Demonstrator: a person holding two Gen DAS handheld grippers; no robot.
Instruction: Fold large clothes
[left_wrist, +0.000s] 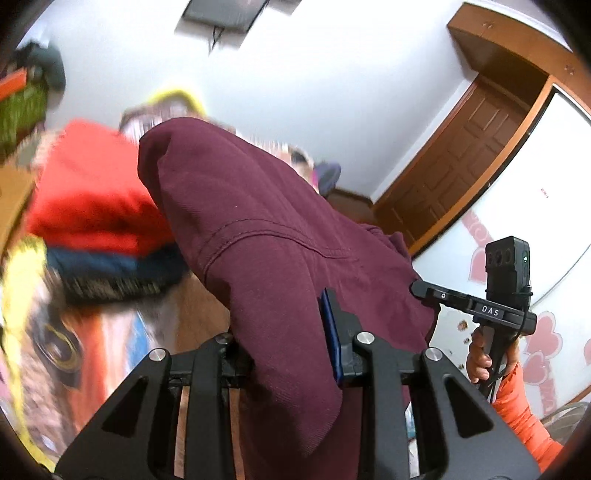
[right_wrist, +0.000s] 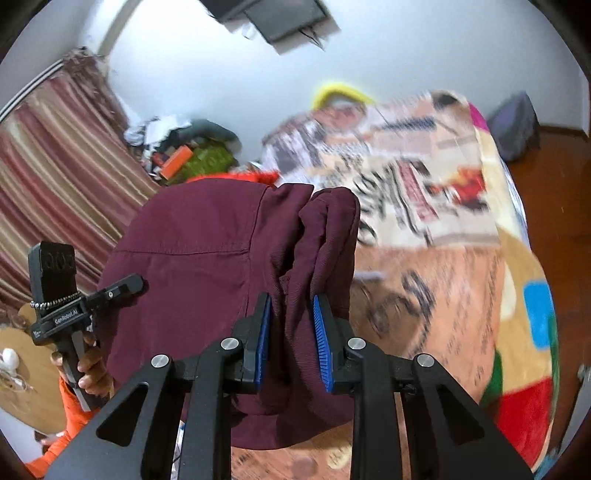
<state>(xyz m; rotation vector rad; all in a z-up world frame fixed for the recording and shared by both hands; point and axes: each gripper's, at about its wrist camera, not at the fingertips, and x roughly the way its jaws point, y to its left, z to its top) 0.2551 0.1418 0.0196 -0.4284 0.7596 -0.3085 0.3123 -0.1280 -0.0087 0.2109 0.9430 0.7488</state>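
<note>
While both grippers clenched the maroon garment (right_wrist: 192, 266) above the blanket (right_wrist: 461, 295), left gripper (left_wrist: 288, 332) and right gripper (right_wrist: 291, 332) held bunched folds.

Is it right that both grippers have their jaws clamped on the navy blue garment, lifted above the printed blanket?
Not quite: the colour is wrong. The garment held up is maroon, not navy blue, as the right wrist view shows. The rest stands: the right gripper and the left gripper each have their jaws closed on its fabric, above the printed blanket.
</note>
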